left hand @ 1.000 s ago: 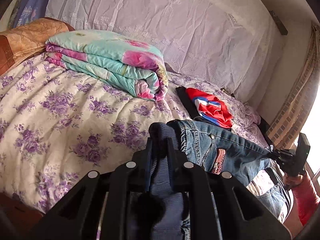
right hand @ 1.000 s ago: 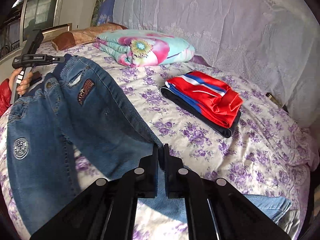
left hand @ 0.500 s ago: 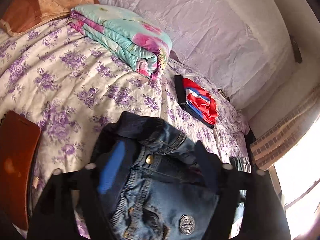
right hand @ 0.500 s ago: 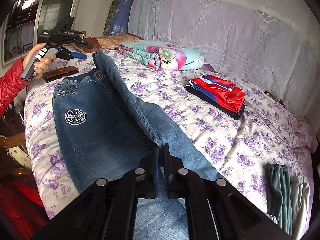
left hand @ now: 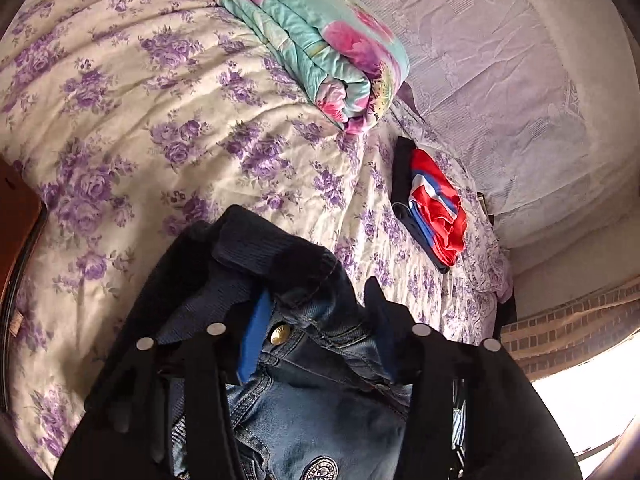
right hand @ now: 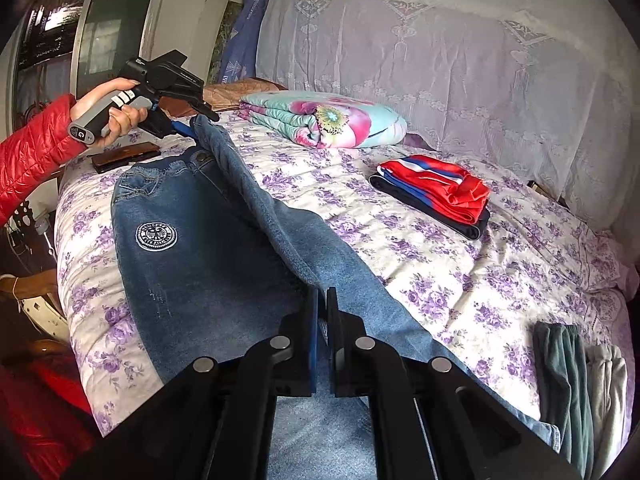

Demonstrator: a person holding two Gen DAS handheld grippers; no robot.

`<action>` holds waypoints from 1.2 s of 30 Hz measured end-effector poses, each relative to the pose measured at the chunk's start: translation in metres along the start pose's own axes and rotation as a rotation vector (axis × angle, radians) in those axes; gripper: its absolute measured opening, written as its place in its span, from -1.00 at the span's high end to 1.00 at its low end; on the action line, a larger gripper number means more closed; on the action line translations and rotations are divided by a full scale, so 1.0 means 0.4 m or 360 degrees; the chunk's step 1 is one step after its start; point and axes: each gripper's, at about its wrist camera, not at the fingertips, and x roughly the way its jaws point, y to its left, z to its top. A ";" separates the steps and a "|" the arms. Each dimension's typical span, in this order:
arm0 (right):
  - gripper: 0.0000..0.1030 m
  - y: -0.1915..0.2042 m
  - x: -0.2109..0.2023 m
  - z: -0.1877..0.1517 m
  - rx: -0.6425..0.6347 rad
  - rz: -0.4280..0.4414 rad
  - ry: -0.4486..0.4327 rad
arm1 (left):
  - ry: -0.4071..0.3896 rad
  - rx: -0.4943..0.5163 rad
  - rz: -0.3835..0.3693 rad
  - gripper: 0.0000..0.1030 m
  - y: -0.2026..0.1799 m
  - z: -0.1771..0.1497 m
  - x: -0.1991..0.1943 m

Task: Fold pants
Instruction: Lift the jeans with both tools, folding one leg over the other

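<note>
A big bed (right hand: 460, 264) with a purple flower sheet filled the room, and a pale lace cloth (right hand: 440, 52) hung behind it. The blue jeans (right hand: 208, 264) lay long on the near side of the bed, with a round white patch (right hand: 155, 236) on the flat leg. One edge of the jeans stood up in a ridge that ran from the waistband down to the right gripper (right hand: 322, 320).

The right gripper's fingers (right hand: 311, 320) were pressed close together on that fold of denim. The left gripper (left hand: 316, 320) was up at the waistband, and its fingers (left hand: 256, 336) were spread wide apart, with the waist and its brass button (left hand: 279, 334) lying between them. In the right view a hand (right hand: 108, 112) in a red sleeve held that gripper.

A folded flower blanket (right hand: 324, 118) sat near the head of the bed. A red and blue folded garment (right hand: 436, 186) lay well apart from the jeans. A brown wallet (right hand: 124, 156) lay just beside the waistband. Green and grey clothes (right hand: 580, 392) lay near the bed's far edge.
</note>
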 end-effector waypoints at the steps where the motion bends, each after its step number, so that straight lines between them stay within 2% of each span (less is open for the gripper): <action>1: 0.95 -0.004 -0.006 0.004 -0.0001 -0.0023 -0.0005 | -0.0008 0.0029 0.0008 0.31 -0.009 0.000 -0.004; 3: 1.00 -0.019 -0.026 0.013 0.0020 -0.0074 -0.0030 | -0.0053 0.0095 -0.0005 0.35 -0.031 -0.008 -0.032; 6: 1.00 -0.042 -0.076 0.011 0.0079 -0.0065 -0.0068 | -0.0137 0.0248 -0.0148 0.35 -0.069 -0.040 -0.107; 8: 1.00 -0.033 -0.092 -0.007 0.0078 0.0005 -0.0022 | -0.0166 0.0371 -0.0147 0.35 -0.084 -0.079 -0.146; 10: 0.96 0.000 -0.096 -0.027 0.0052 0.0075 -0.0005 | -0.0162 0.0408 -0.0116 0.35 -0.076 -0.106 -0.162; 11: 0.62 0.025 -0.095 -0.034 0.0004 0.0071 -0.0017 | -0.0146 0.0380 -0.0113 0.35 -0.063 -0.112 -0.160; 12: -0.11 0.054 -0.092 -0.041 -0.0065 0.0046 -0.0050 | -0.0131 0.0349 -0.0119 0.35 -0.050 -0.113 -0.157; 13: -0.28 0.085 -0.087 -0.048 -0.0141 0.0019 -0.0086 | -0.0123 0.0318 -0.0132 0.35 -0.036 -0.114 -0.156; 14: -0.29 0.114 -0.071 -0.053 -0.0212 0.0017 -0.0070 | -0.0117 0.0288 -0.0149 0.35 -0.025 -0.113 -0.152; 17: -0.23 0.165 -0.013 -0.057 -0.0326 -0.0009 -0.0015 | -0.0121 0.0249 -0.0170 0.35 -0.019 -0.115 -0.151; 20: -0.09 0.169 0.056 -0.049 -0.0367 -0.0144 0.0030 | -0.0127 0.0279 -0.0153 0.35 -0.039 -0.120 -0.161; 22: 0.32 0.145 0.104 -0.044 -0.0361 -0.0244 0.0078 | -0.0124 0.0280 -0.0146 0.35 -0.049 -0.119 -0.165; 23: 0.86 0.127 0.118 -0.039 -0.0329 -0.0235 0.0111 | -0.0121 0.0277 -0.0148 0.35 -0.048 -0.118 -0.165; 24: 0.89 0.111 0.109 -0.030 -0.0292 -0.0233 0.0100 | -0.0114 0.0275 -0.0162 0.37 -0.047 -0.118 -0.166; 26: 0.94 0.091 0.039 -0.005 -0.0285 -0.0283 -0.0022 | -0.0109 0.0268 -0.0196 0.47 -0.050 -0.119 -0.180; 29: 0.93 0.090 -0.070 0.007 -0.0319 -0.0265 -0.0110 | -0.0126 0.0339 -0.0257 0.47 -0.045 -0.138 -0.216; 32: 0.93 0.158 -0.097 -0.050 -0.0400 -0.0167 -0.0017 | -0.0135 0.0380 -0.0293 0.47 0.003 -0.200 -0.244; 36: 0.93 0.261 -0.035 -0.164 -0.0559 -0.0108 0.0161 | -0.0083 0.0312 -0.0149 0.51 0.138 -0.283 -0.211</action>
